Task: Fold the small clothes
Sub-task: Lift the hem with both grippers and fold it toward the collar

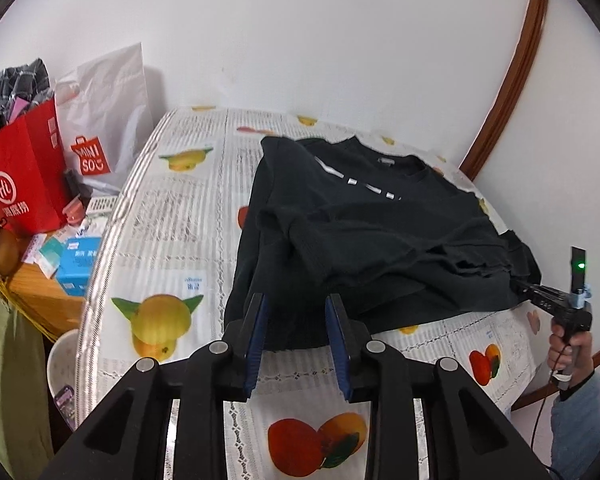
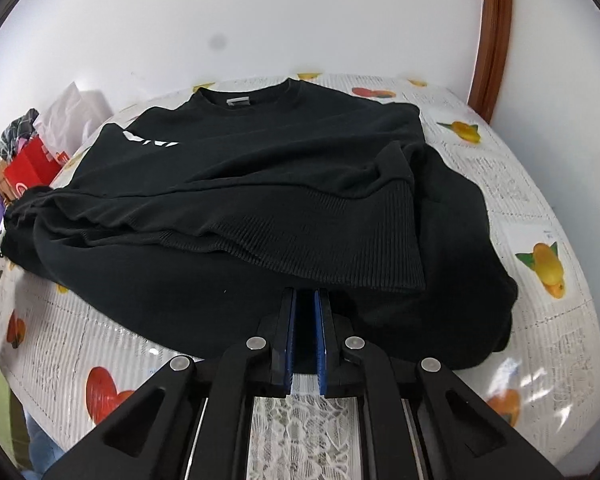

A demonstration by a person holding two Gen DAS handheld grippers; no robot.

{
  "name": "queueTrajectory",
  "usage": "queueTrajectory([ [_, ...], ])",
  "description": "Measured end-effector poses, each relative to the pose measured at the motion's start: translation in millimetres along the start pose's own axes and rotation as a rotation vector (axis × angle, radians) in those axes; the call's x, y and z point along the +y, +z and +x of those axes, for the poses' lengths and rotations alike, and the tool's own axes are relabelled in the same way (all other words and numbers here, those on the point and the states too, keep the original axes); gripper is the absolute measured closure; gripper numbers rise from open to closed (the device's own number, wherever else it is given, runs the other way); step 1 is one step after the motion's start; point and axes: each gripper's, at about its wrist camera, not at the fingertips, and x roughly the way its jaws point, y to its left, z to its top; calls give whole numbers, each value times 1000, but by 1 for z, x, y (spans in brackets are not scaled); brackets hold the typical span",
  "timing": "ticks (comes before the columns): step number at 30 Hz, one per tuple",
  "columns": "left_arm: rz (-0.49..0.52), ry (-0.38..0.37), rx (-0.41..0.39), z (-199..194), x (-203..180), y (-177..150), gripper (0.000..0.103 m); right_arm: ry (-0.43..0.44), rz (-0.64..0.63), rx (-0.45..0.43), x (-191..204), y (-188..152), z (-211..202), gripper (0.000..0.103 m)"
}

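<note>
A black sweatshirt (image 1: 372, 236) with white chest lettering lies partly folded on the fruit-print tablecloth (image 1: 172, 216), neckline toward the wall. My left gripper (image 1: 296, 304) is open, its blue pads on either side of the sweatshirt's near hem, holding nothing. In the right wrist view the sweatshirt (image 2: 260, 200) fills the table, its ribbed hem folded over. My right gripper (image 2: 306, 300) is nearly closed on the dark fabric at the near edge. It also shows in the left wrist view (image 1: 520, 286), pinching the sweatshirt's right edge.
A red shopping bag (image 1: 24, 168) and a white Miniso bag (image 1: 104, 120) stand left of the table with small boxes (image 1: 76, 264) below. A white wall and a brown curved frame (image 1: 516, 80) lie behind. The tablecloth (image 2: 540, 208) shows to the right.
</note>
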Motion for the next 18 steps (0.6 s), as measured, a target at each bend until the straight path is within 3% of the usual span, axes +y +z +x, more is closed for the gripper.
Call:
queueTrajectory([
  [4, 15, -79, 30, 6, -10, -1, 75, -8, 17, 11, -1, 3, 7, 95],
  [11, 75, -147, 106, 46, -43, 0, 75, -50, 16, 37, 4, 3, 15, 95],
  [18, 53, -205, 180, 82, -54, 13, 75, -62, 21, 63, 6, 12, 17, 95],
])
